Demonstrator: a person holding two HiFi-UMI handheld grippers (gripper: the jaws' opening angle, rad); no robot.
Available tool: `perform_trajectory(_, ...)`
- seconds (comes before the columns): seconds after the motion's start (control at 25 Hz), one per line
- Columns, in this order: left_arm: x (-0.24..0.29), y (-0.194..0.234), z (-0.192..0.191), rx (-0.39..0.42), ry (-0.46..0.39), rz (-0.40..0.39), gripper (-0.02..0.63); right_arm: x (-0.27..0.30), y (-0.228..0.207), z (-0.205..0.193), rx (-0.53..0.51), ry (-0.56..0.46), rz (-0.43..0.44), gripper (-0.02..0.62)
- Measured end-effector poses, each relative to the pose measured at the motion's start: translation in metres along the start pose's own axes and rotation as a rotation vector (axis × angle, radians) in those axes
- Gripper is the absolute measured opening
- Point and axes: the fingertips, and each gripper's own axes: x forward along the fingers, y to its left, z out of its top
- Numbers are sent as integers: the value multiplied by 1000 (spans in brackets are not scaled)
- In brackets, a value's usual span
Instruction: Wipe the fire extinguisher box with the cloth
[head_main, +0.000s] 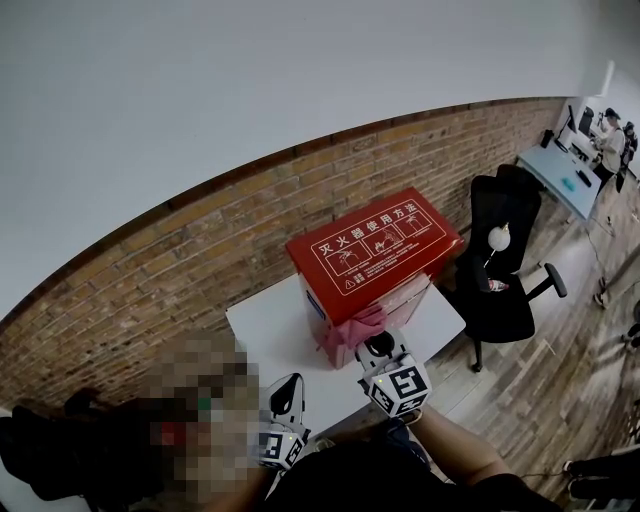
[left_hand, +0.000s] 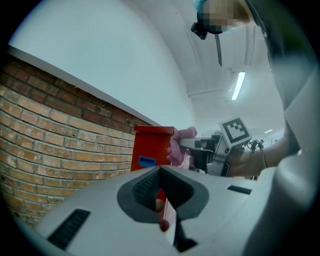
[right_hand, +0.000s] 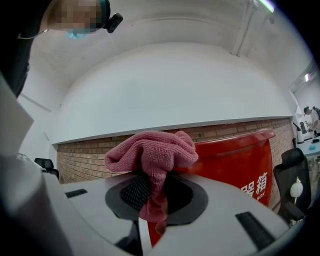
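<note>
Left gripper (left_hand: 164, 207): closest to me, low and well short of the box, jaws drawn together on nothing.
Right gripper (right_hand: 156, 212): clamped on the pink cloth (right_hand: 152, 150), which bunches above my jaws at the box's near face. I can't quite tell whether it touches.
Fire extinguisher box (head_main: 375, 245): red, standing on the white table (head_main: 265, 325).
Wiping well: I'd press the cloth flat, use overlapping strokes, and steady the box with my left.
Black chair (head_main: 505, 290): right of the box.
</note>
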Motion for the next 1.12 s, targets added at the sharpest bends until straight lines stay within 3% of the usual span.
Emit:
perform_trajectory(0.32,7,-13,3,4,26,14,17,-1,-5,1,-12,13,42,81)
perform_trajectory(1.12,31,-43,-4,12,-16,111,17,-7,-43,3,9,36,124,81)
